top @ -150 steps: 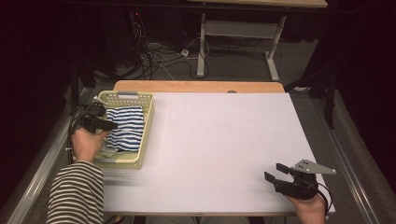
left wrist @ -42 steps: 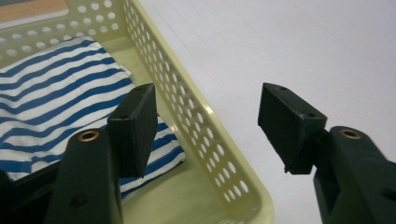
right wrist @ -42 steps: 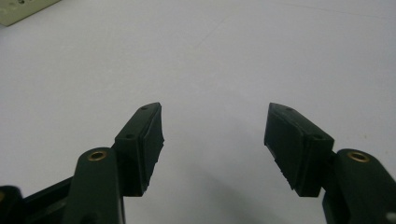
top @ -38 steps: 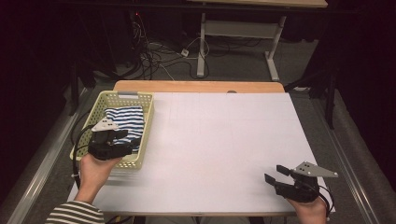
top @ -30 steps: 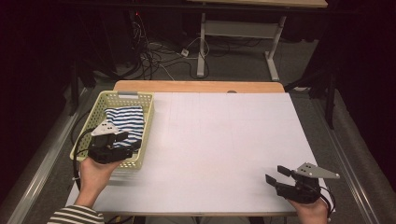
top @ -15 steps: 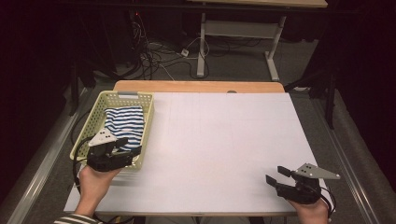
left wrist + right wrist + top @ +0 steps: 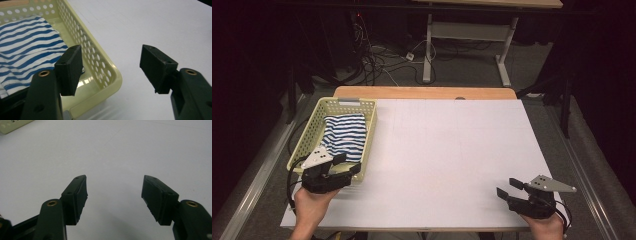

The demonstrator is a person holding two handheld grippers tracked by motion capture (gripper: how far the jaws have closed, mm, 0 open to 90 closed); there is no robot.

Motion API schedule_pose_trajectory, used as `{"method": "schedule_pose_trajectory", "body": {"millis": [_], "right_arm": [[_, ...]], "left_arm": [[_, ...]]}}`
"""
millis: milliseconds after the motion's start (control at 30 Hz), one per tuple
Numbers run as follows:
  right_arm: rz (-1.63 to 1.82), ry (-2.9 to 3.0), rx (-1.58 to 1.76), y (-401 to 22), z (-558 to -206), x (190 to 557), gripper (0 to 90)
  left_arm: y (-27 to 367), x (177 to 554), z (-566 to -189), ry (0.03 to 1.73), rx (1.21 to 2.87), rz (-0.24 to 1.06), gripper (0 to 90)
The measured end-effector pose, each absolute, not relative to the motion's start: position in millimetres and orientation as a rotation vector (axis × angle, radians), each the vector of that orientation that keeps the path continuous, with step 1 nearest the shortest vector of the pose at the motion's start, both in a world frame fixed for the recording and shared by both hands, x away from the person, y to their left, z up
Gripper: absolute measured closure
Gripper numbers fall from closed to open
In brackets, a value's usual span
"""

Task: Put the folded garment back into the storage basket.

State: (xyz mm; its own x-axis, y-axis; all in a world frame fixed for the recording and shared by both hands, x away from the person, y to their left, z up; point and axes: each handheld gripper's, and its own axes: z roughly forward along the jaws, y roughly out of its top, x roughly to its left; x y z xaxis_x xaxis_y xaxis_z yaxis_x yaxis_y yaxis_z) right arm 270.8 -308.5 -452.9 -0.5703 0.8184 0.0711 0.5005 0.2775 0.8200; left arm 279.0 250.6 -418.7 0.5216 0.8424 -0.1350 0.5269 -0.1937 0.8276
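Now that the left gripper [image 7: 343, 169] has pulled back from the basket [image 7: 371, 135], wide open and empty, the striped cloth [image 7: 343, 136] looks put away, while the right gripper [image 7: 507, 189] waits open and empty too.

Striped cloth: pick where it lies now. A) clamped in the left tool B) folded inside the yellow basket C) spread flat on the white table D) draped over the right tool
B: the blue-and-white striped cloth lies folded inside the yellow basket, and the left tool stands open at the basket's near corner, with nothing between its jaws.
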Motion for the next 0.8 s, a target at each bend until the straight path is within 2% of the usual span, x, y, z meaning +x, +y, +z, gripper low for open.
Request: {"method": "schedule_pose_trajectory", "body": {"millis": [800], "right_arm": [[1.199,2.183,1.204,-310.2,-452.9,269.2,37.8]], "left_arm": [[255.3,254.7,-434.2,1.13,1.818,0.456,33.0]]}}
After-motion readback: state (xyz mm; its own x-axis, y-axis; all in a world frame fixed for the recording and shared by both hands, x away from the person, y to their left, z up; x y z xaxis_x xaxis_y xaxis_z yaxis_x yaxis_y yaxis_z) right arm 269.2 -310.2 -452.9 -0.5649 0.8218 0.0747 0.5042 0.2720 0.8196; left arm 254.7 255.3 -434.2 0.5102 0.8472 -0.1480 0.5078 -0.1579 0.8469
